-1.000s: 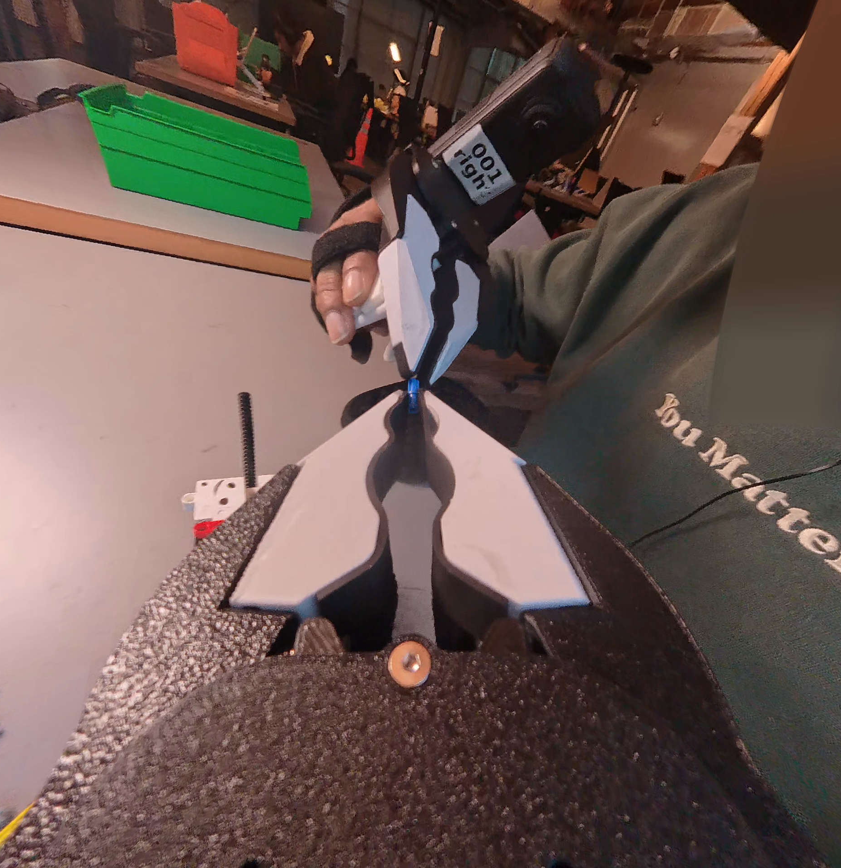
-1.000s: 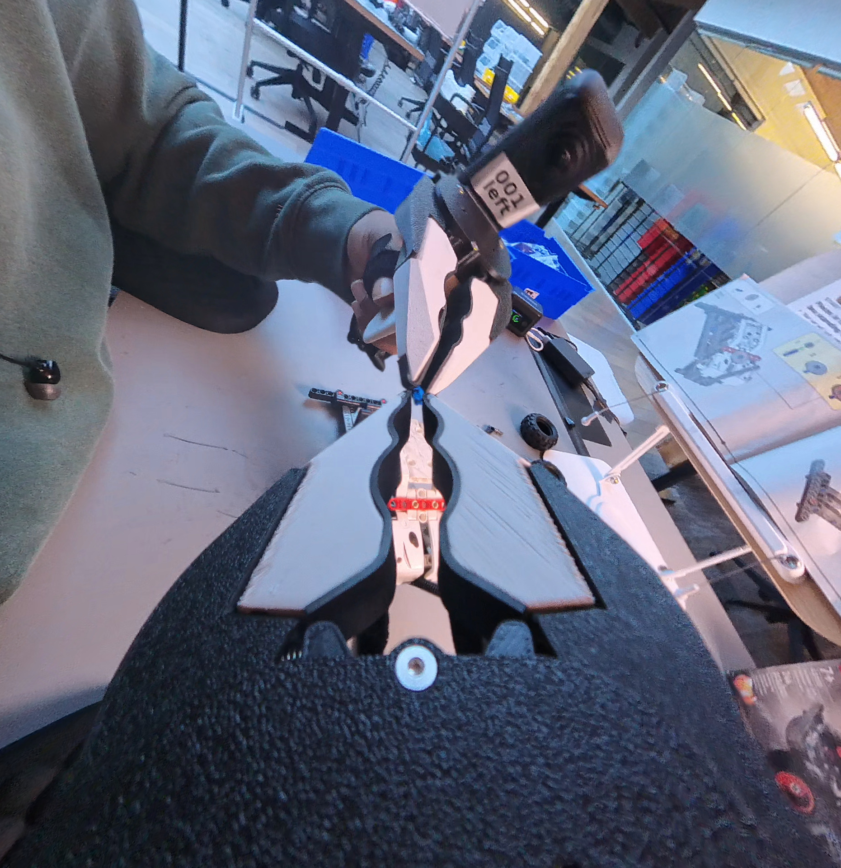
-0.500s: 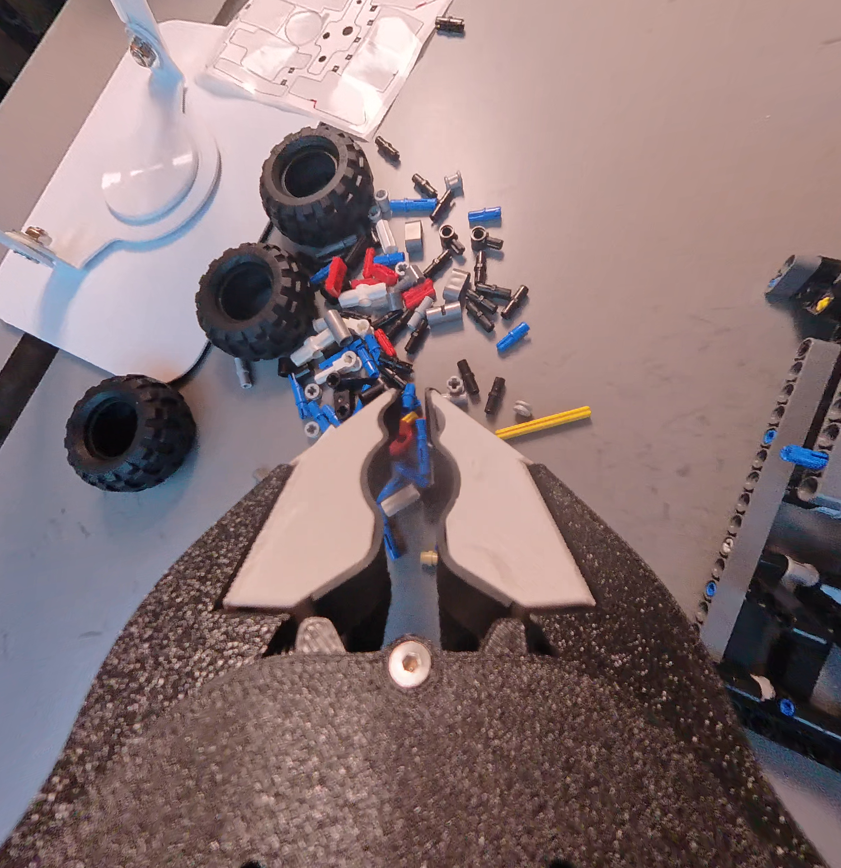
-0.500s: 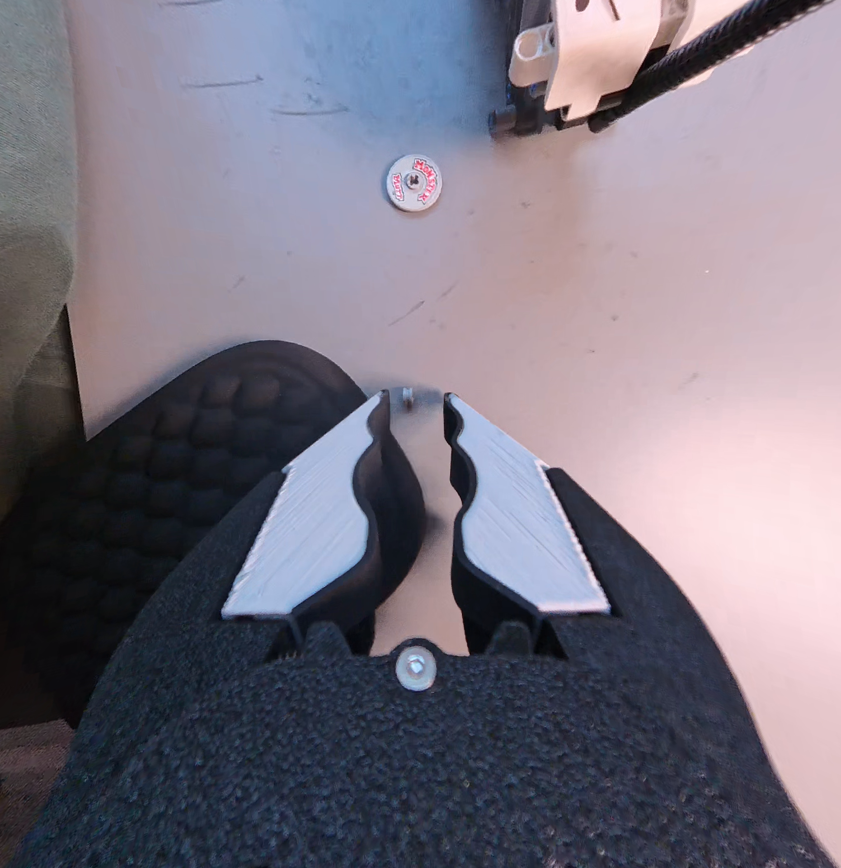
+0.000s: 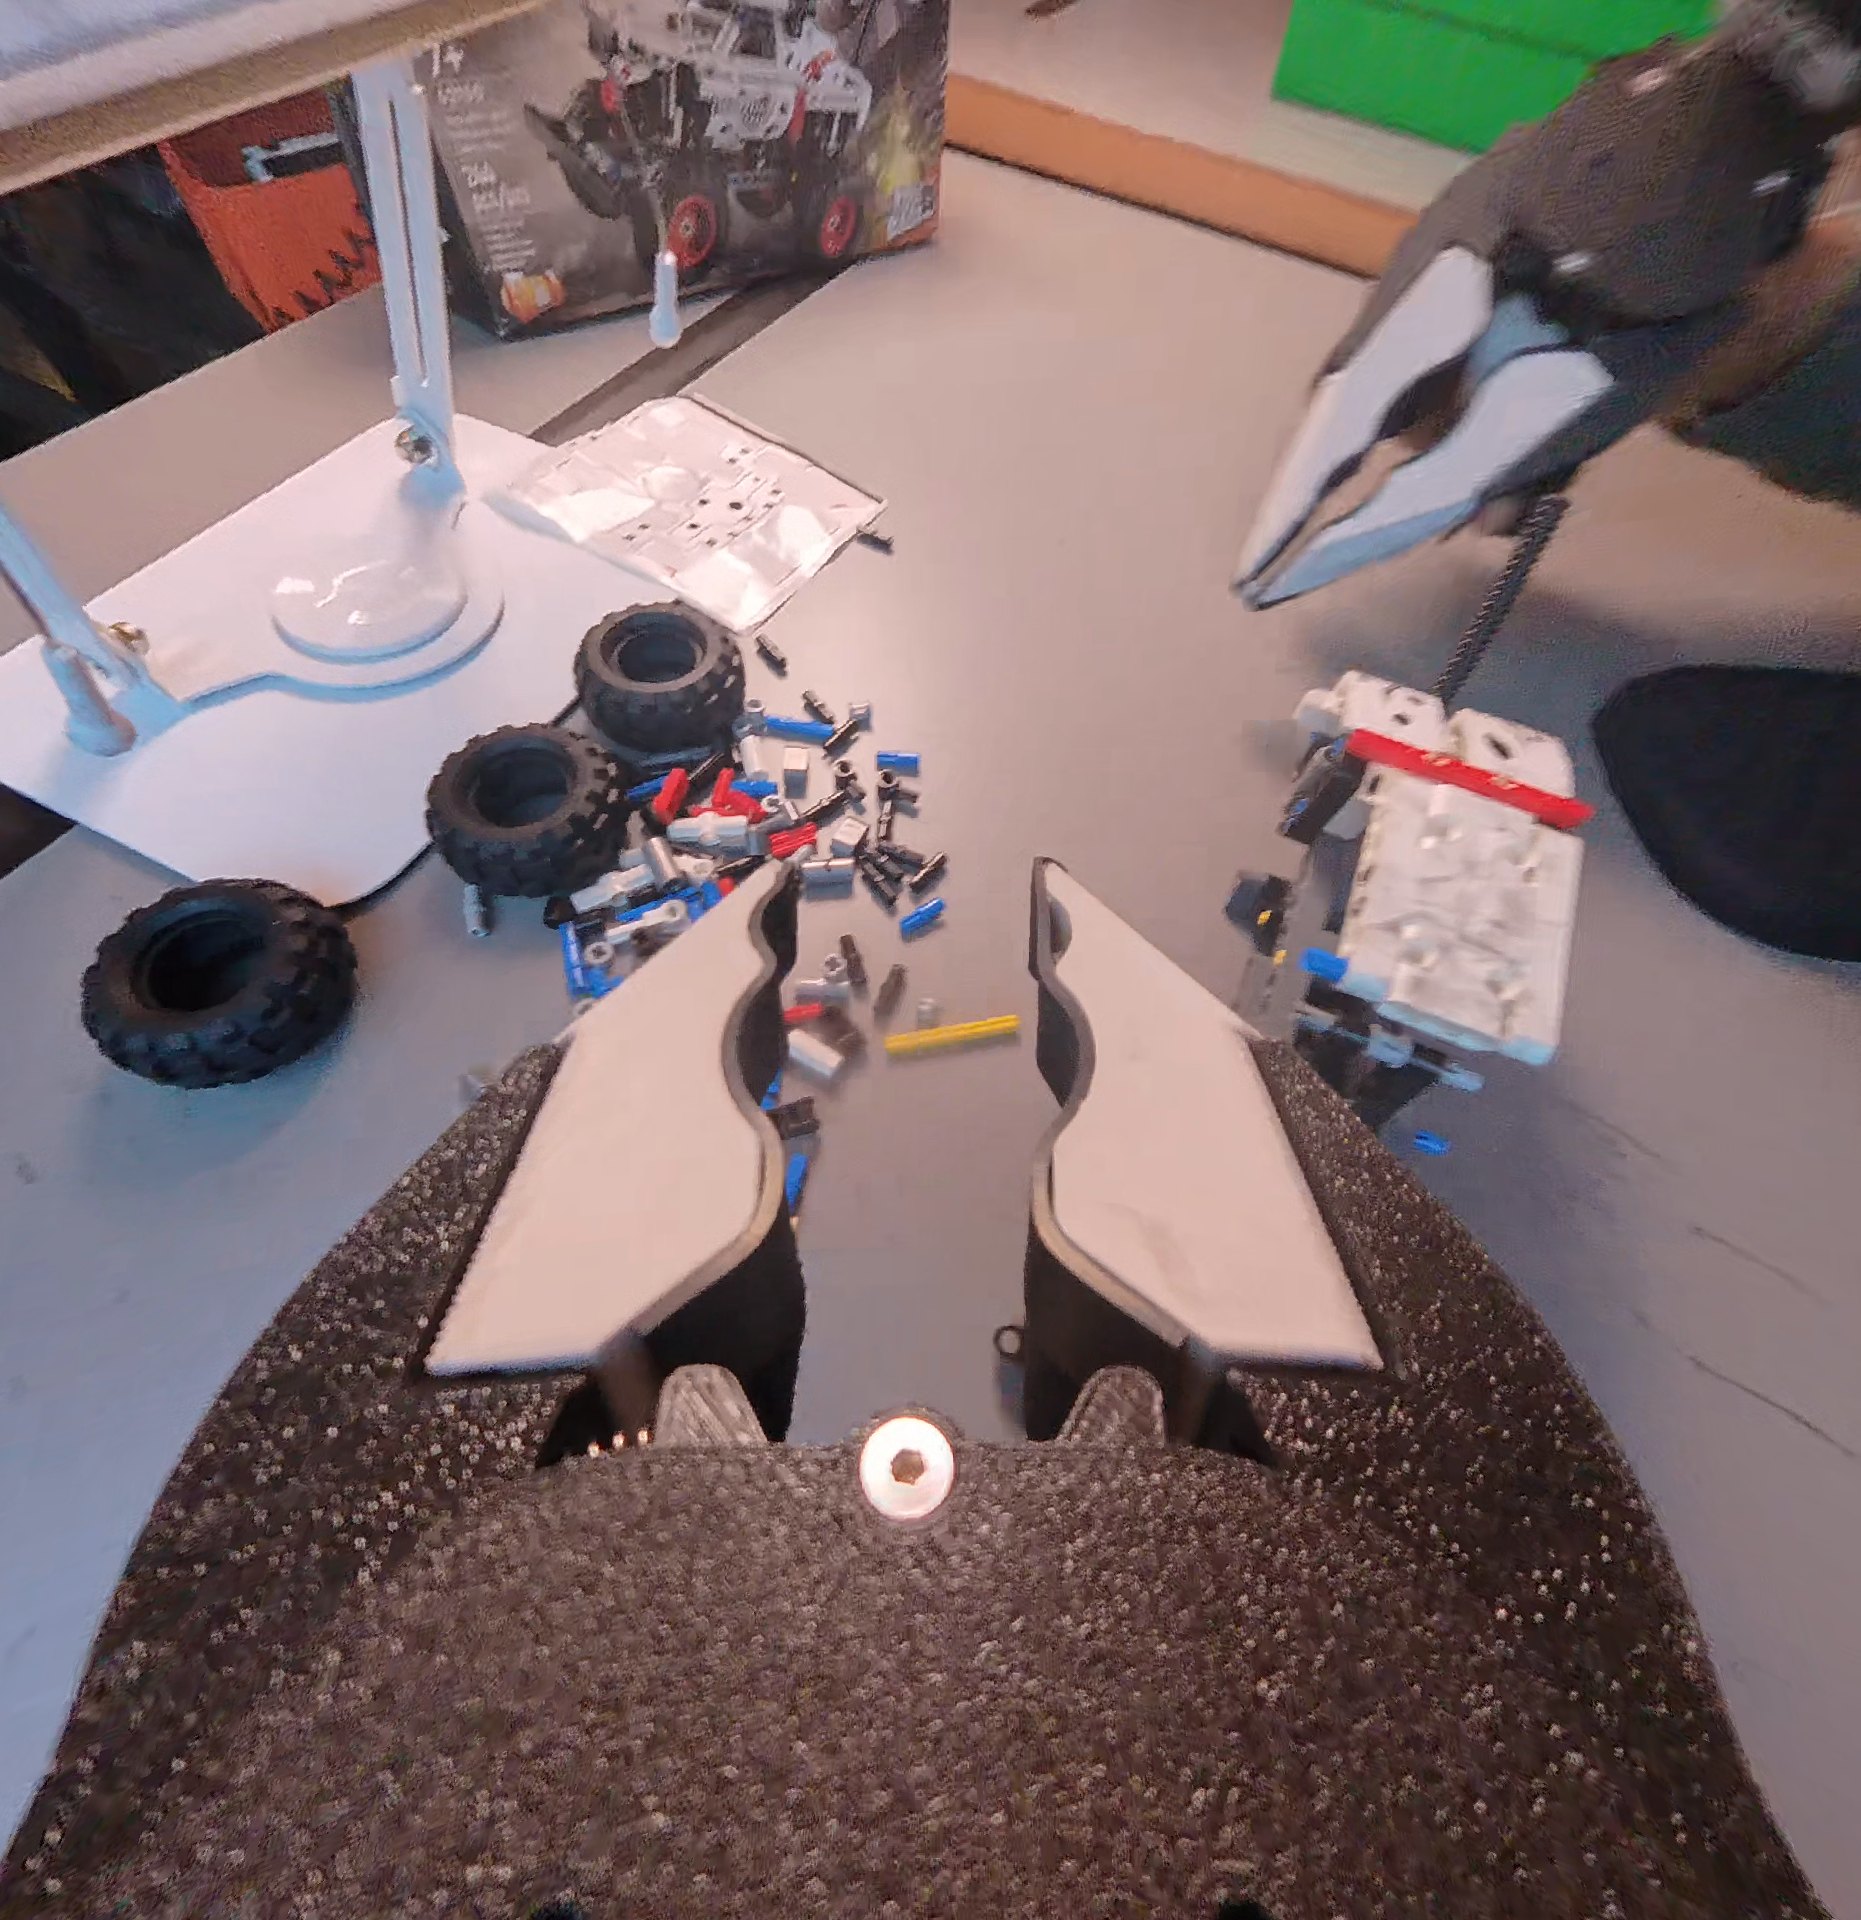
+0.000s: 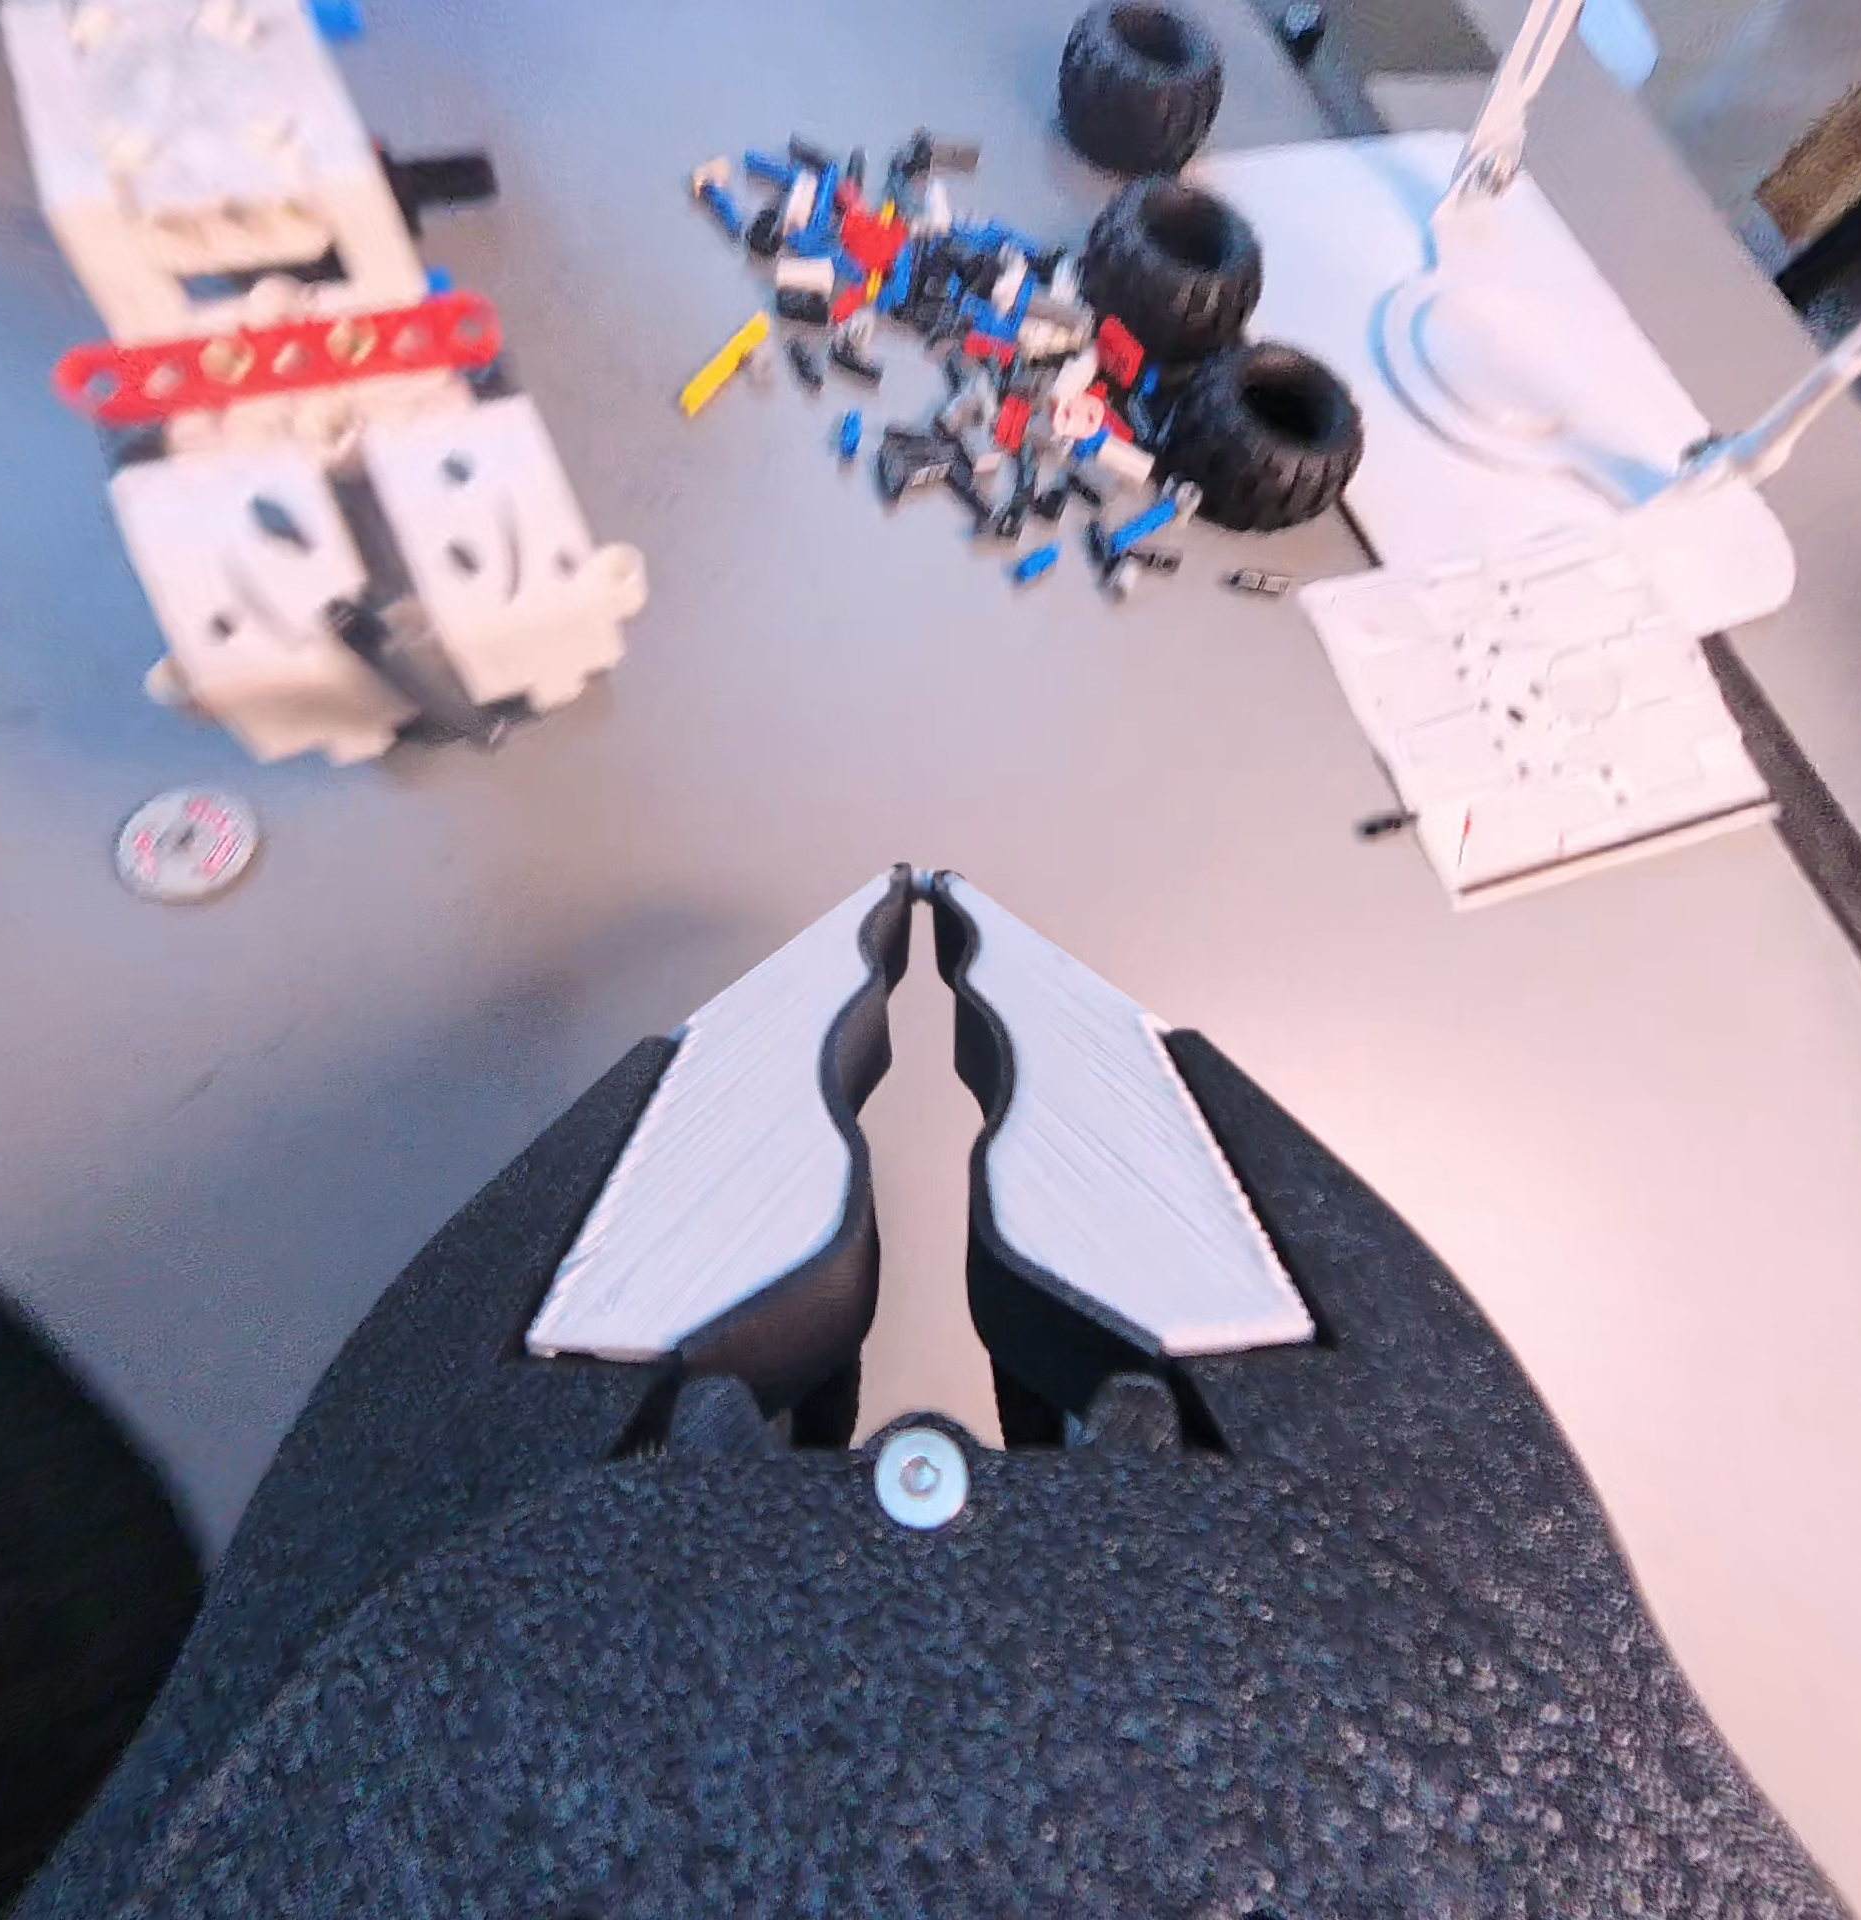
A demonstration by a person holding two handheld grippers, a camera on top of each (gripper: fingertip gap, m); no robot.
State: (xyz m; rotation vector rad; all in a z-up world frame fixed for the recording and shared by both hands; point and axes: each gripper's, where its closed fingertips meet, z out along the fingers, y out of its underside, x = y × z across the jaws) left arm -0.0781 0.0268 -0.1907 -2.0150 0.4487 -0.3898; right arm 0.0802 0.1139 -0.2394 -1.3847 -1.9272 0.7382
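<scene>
Two handheld grippers hover over a grey table (image 5: pixel 1113 416). The left gripper (image 5: pixel 910 883) is spread wide and empty, its fingers straddling the near edge of a scatter of small loose pieces (image 5: pixel 791 831) in blue, red, black and grey, with a thin yellow rod (image 5: pixel 952 1034) among them. Three black knobbly tyres (image 5: pixel 526 810) lie just beside the scatter. To the right sits a partly built white brick model (image 5: pixel 1445 894) crossed by a red perforated beam (image 5: pixel 1466 779). The right gripper (image 6: pixel 921 878) is pinched nearly together at the tips; whether something tiny is caught there is too blurred to tell. A small round disc (image 6: pixel 186 844) lies near the model.
</scene>
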